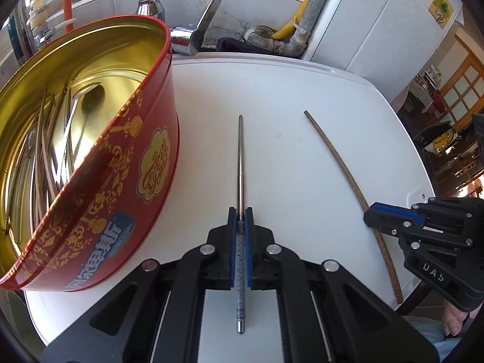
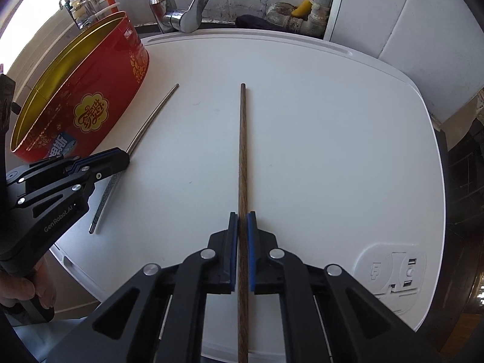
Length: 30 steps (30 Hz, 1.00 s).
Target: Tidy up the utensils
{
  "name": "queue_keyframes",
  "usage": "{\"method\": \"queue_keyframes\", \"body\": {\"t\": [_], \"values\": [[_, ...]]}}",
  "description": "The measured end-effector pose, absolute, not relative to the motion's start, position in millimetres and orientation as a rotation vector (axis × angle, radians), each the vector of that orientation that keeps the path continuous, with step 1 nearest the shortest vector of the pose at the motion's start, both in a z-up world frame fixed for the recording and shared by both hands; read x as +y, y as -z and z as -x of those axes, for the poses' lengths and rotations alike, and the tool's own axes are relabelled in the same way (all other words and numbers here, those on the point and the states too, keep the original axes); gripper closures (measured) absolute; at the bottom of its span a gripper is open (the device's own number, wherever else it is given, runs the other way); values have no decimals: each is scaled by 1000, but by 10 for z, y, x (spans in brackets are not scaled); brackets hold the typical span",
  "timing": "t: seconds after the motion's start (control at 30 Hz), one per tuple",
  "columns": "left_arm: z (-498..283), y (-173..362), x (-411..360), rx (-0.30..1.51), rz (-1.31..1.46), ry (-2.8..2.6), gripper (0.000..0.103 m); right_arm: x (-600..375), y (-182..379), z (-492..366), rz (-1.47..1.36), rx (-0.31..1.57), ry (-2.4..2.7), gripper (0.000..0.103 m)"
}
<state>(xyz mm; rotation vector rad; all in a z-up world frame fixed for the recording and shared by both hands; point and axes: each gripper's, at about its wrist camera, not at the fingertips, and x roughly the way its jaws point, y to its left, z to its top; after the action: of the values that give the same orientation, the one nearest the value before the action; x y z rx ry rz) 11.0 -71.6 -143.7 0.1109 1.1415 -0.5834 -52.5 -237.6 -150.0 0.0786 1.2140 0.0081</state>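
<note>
A silver metal chopstick (image 1: 240, 163) with a patterned handle lies on the white board (image 1: 287, 96), pointing away from me. My left gripper (image 1: 240, 211) is shut on its handle end. To the right a brown wooden chopstick (image 2: 242, 157) lies on the same board, and my right gripper (image 2: 242, 215) is shut on it near its middle. From the left wrist view the right gripper (image 1: 370, 218) closes over the brown stick (image 1: 338, 157). In the right wrist view the left gripper (image 2: 125, 158) clamps the metal stick (image 2: 151, 119). The red round tin (image 1: 127, 163) stands left, holding several utensils (image 1: 51, 139).
A chrome tap (image 2: 181, 15) and grey pipes (image 1: 305, 21) stand behind the board. The board's right edge (image 2: 435, 157) drops off to a dark room. A moulded panel (image 2: 390, 272) sits at the board's near right corner. A hand (image 2: 21, 287) grips the left tool's handle.
</note>
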Motion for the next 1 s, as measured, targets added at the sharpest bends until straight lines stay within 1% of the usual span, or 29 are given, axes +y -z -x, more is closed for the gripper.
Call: {"method": "queue_keyframes", "body": {"t": [0.23,0.47,0.6,0.77,0.9,1.0], "values": [[-20,1206,-659,1100,-80,583,98,-2464,1161,629,-116,1098,-7,97],[66,720,-450,1002,-14,574,98,-2507,929,681,-149,1033,-17,97],[117,391,-173,941,29,531,98,-2396,673,569,-154,976,-77,96],[120,5,361,877,74,441,98,-2021,184,340,-198,887,-241,96],[67,-153,816,837,101,376,98,-1613,-95,134,-226,832,-343,96],[-7,-198,1130,814,130,349,98,-1302,-155,-55,-220,828,-382,96]]}}
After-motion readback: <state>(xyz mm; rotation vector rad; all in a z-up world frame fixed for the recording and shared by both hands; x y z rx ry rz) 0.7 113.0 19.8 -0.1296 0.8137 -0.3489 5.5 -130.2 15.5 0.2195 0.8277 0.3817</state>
